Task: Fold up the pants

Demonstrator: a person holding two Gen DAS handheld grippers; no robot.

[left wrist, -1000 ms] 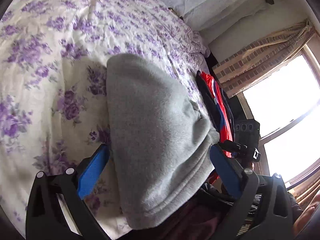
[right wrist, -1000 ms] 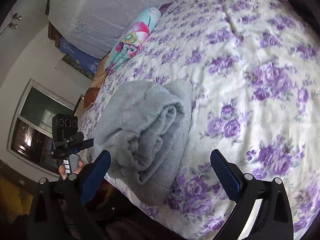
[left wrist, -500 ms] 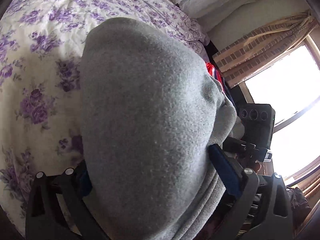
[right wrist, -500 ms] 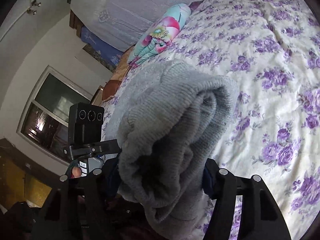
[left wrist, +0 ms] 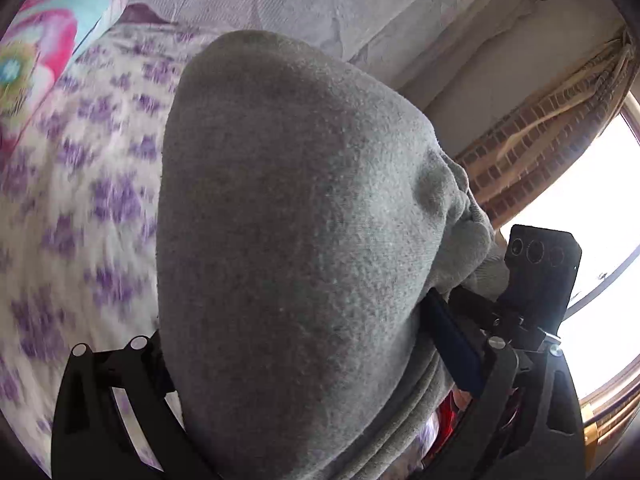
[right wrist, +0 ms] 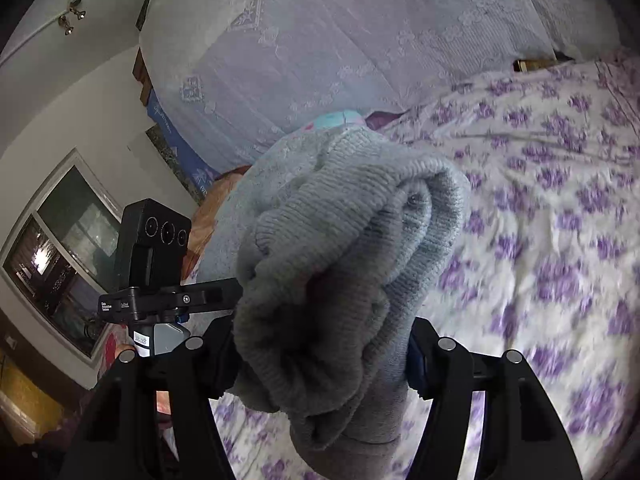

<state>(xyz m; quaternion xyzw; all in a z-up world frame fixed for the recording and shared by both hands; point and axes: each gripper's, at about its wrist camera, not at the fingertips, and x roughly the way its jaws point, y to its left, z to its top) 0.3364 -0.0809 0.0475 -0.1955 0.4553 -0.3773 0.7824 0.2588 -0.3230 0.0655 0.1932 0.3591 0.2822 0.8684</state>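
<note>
The folded grey knit pants (left wrist: 288, 248) form a thick bundle held between both grippers, raised off the bed.

Left wrist view: the left gripper (left wrist: 304, 364) has its black arms on either side of the bundle. The blue pad of one finger (left wrist: 452, 352) presses into the right flank of the cloth; the other finger is hidden behind the grey fabric. Its jaws are clamped on the bundle at moderate width. The smooth outer fold of the pants fills the centre of this view and hangs below the jaws.

Right wrist view: the right gripper (right wrist: 320, 356) grips the open, layered end of the same bundle (right wrist: 344, 264), where ribbed folds and a rolled edge show. Its jaws stand partly closed, with both pads pressed against the cloth. A strip of blue pad (right wrist: 414, 354) shows at the right edge of the fabric.

The other gripper's black camera block shows at the right of the left view (left wrist: 540, 276) and at the left of the right view (right wrist: 154, 244).

Below and beyond lies the cream bedspread with purple flowers (right wrist: 540, 208), blurred. A pale lace-patterned cover (right wrist: 340, 40) rises at the head of the bed. A turquoise and pink floral pillow (left wrist: 44, 44) lies at the upper left. A bright window (left wrist: 592, 216) with a tan checked curtain (left wrist: 532, 136) is on the right.
</note>
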